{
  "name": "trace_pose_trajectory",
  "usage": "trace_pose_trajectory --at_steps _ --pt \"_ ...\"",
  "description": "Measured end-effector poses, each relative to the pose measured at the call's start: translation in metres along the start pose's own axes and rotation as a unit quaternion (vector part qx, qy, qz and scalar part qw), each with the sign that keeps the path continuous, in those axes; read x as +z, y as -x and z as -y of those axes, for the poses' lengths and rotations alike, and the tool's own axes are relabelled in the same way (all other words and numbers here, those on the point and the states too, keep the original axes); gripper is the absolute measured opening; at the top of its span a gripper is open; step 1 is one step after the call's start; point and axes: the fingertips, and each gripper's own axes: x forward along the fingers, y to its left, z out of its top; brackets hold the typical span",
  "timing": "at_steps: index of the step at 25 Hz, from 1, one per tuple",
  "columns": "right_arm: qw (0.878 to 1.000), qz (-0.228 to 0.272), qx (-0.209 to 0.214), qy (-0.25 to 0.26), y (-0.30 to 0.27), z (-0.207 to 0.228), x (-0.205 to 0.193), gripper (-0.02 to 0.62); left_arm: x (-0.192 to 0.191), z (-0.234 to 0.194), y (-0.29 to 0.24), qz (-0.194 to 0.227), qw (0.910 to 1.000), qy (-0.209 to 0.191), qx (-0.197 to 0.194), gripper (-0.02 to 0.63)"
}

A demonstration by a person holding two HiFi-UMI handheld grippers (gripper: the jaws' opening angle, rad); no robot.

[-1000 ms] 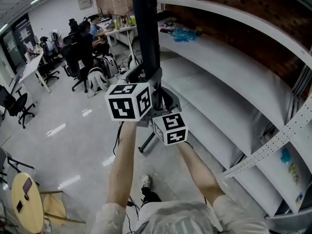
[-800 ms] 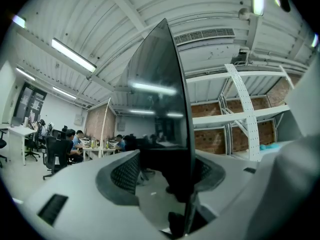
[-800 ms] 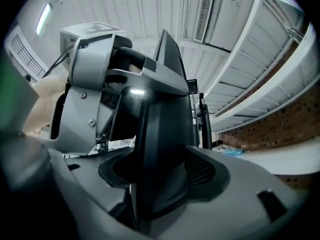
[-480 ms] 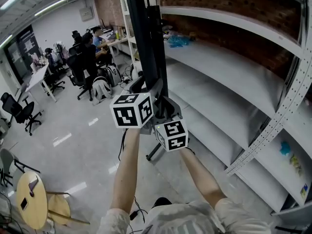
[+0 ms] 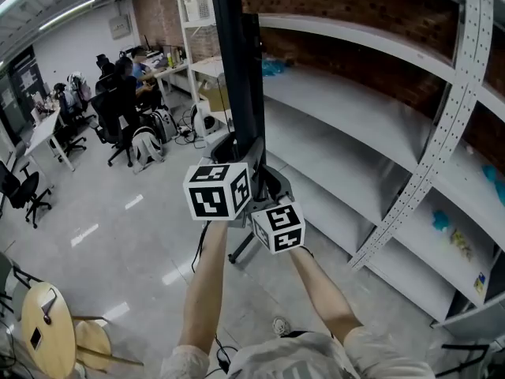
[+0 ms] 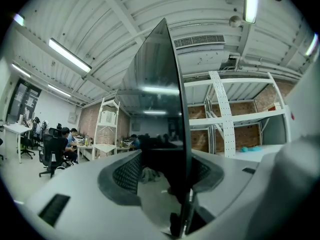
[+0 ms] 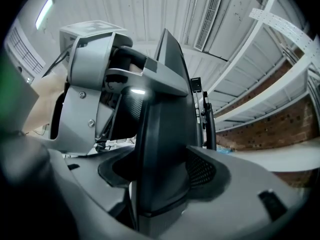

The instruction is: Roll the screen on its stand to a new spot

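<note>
The black screen [image 5: 237, 69] stands edge-on as a tall dark bar on its stand, one base leg [image 5: 239, 251] showing on the floor. Both grippers hold its near edge at chest height. My left gripper [image 5: 235, 155] sits just above and left of my right gripper [image 5: 265, 184], each behind its marker cube. In the left gripper view the glossy panel [image 6: 160, 109] runs between the pads and the jaws [image 6: 165, 184] are closing on it. In the right gripper view the thick edge [image 7: 162, 149] fills the gap of the jaws [image 7: 160, 184], and the left gripper [image 7: 95, 84] sits just above.
A white shelving rack [image 5: 371, 125] with a perforated upright [image 5: 438, 125] runs along the right, close to the screen. People sit at desks [image 5: 118, 85] at the back left with office chairs [image 5: 24, 188]. A round wooden table [image 5: 43, 334] stands at bottom left. My foot [image 5: 280, 326] is below.
The screen and both grippers have travelled along the rack: its perforated upright now stands nearer and the desks sit further left. Both grippers stay on the screen's edge.
</note>
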Motion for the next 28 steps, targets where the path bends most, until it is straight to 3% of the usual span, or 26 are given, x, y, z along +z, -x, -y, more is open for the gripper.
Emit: trace_pose_trajectory --at_steps 14,28 --pt "0.999 0.011 -0.029 0.008 0.115 -0.036 0.025 0.282 0.003 0.089 0.084 0.01 0.9992 0.009 -0.036 0.25" --pt "1.0 0.012 -0.016 0.007 0.232 -0.052 0.04 0.285 -0.001 0.187 0.151 0.012 0.9997 0.008 -0.022 0.241"
